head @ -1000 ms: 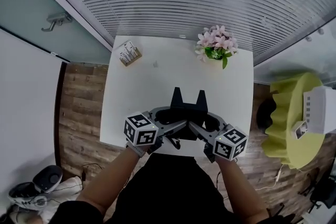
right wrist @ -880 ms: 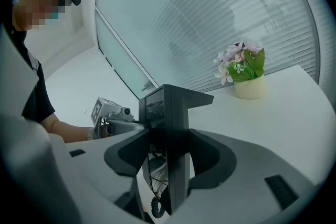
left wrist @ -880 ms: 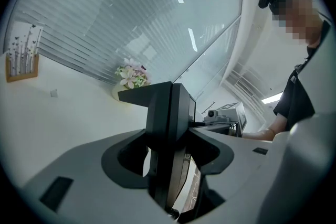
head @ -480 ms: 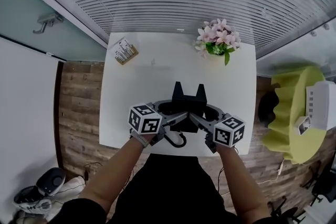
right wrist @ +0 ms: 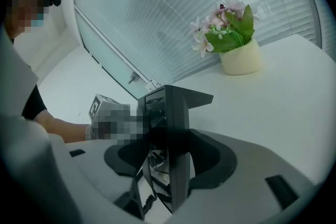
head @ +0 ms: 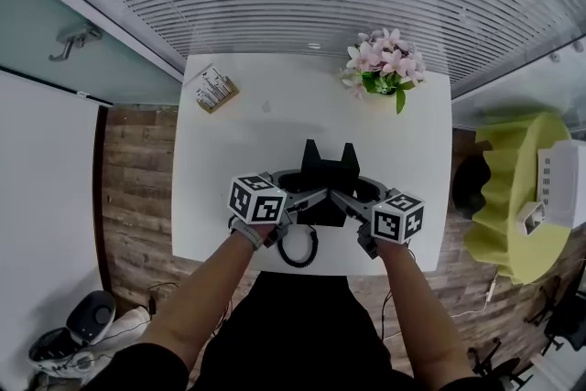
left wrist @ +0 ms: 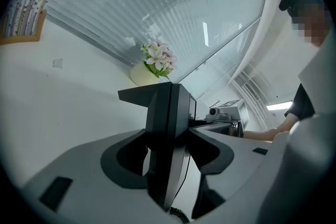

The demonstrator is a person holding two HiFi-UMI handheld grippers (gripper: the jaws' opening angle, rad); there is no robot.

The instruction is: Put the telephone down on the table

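Note:
A black desk telephone (head: pixel 327 181) is held over the near middle of the white table (head: pixel 238 151), its back stand pointing away from me. My left gripper (head: pixel 305 199) is shut on its left edge and my right gripper (head: pixel 348 199) is shut on its right edge. In the left gripper view the telephone (left wrist: pixel 168 139) stands edge-on between the jaws. The right gripper view shows the telephone (right wrist: pixel 170 139) clamped the same way. Its coiled black cord (head: pixel 298 247) hangs in a loop at the table's near edge. Whether the base touches the table is hidden.
A pot of pink flowers (head: pixel 383 73) stands at the far right of the table. A small wooden holder with cards (head: pixel 216 91) sits at the far left. A yellow-green round seat (head: pixel 513 197) is to the right of the table. Wood floor lies on both sides.
Both grippers and the telephone have shifted slightly forward over the table. The coiled cord now hangs lower and shows as a fuller loop at the near edge.

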